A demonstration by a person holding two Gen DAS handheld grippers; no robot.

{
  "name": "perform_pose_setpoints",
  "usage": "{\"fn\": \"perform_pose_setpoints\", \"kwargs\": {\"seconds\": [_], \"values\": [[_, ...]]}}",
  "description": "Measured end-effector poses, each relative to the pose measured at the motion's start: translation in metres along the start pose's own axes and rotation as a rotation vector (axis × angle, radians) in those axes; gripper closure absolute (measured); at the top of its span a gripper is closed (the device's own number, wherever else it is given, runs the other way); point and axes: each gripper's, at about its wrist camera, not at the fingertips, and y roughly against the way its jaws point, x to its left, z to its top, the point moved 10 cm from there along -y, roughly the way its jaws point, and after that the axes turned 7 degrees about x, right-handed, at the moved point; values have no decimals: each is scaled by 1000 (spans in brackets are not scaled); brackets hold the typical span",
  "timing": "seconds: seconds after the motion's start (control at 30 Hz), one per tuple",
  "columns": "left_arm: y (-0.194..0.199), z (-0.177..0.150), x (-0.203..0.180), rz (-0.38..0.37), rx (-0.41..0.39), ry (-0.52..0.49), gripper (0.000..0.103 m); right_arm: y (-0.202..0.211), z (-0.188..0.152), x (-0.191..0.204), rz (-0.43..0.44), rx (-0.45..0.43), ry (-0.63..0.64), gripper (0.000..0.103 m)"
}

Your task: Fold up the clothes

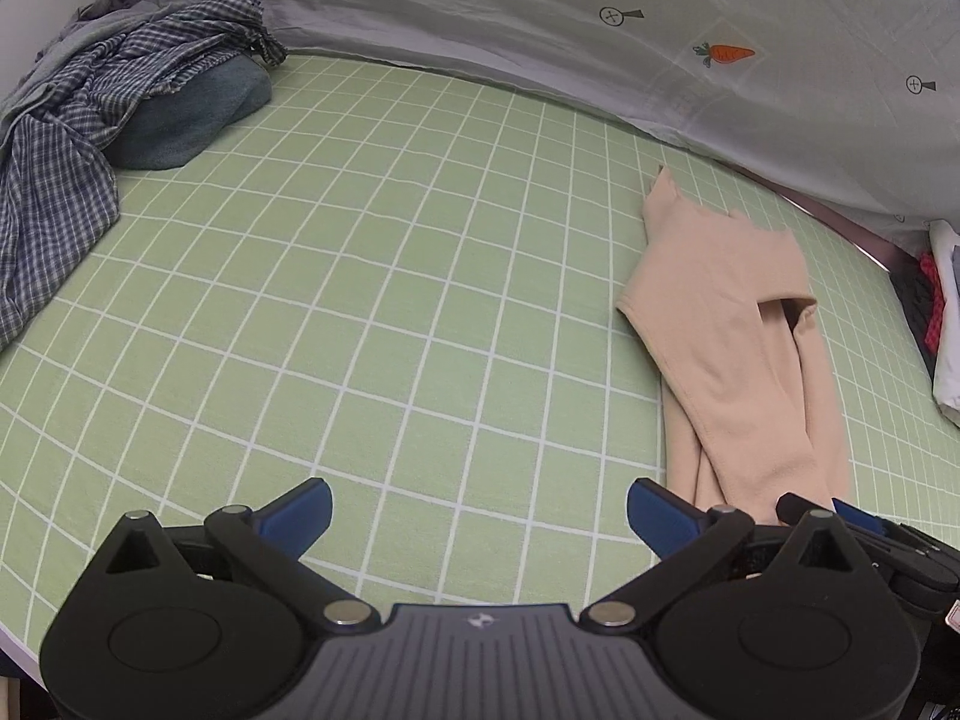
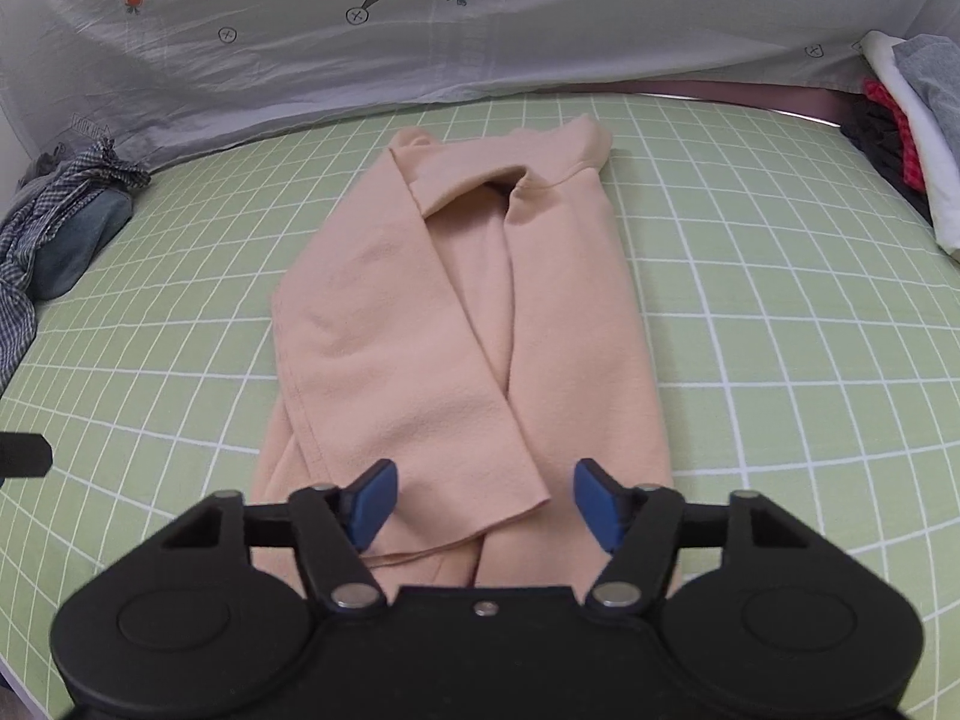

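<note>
Jaws of my left gripper (image 1: 479, 519) stand wide apart over bare green checked sheet (image 1: 372, 276), holding nothing. From this wrist the beige garment (image 1: 729, 324) lies toward the right side of the bed, partly folded, with its near end just beside my right blue pad. A heap of plaid and blue clothes (image 1: 114, 114) sits in the far left corner, against the grey carrot-print cloth (image 1: 600, 30) along the far edge.

From my right wrist, the garment (image 2: 456, 312) lies lengthwise straight ahead, both sides folded in over the middle. My right gripper (image 2: 485, 501) hangs above its near end, jaws apart, empty. More clothes (image 2: 906, 120) are stacked at the far right corner.
</note>
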Motion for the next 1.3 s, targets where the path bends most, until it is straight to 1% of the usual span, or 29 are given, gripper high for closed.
{"fn": "perform_pose_setpoints", "kwargs": {"seconds": [0.03,0.07,0.1,0.13,0.17,0.2,0.33,0.47,0.6,0.83,1.0,1.13,1.3], "values": [[1,2,1,0,-6,-2,0,-1,-1,1,1,3,-2,53],[3,3,2,0,-10,-7,0,-2,-1,2,5,2,-6,60],[4,4,2,0,-13,-10,0,-2,-1,2,8,1,-9,72],[4,4,2,-1,-16,-12,0,-2,-1,2,9,-1,-10,79],[5,5,2,-1,-16,-14,0,-1,-1,1,6,-6,-10,90],[5,5,2,0,-17,-15,0,1,0,1,8,-13,-12,97],[5,3,-4,-9,-15,-23,0,13,1,2,38,-49,-15,98],[4,-5,-19,-40,-10,-39,0,32,0,5,60,-87,8,99],[0,-19,-41,-57,7,-77,0,50,-12,7,48,-94,62,99],[-11,-56,-82,-101,62,-153,0,70,-56,-17,44,-36,29,99],[-17,-78,-98,-100,100,-189,0,75,-85,-35,41,7,-4,99],[-22,-96,-110,-98,130,-214,0,75,-101,-40,53,38,-10,99],[-25,-108,-108,-76,159,-192,0,72,-114,-44,77,72,-4,99]]}}
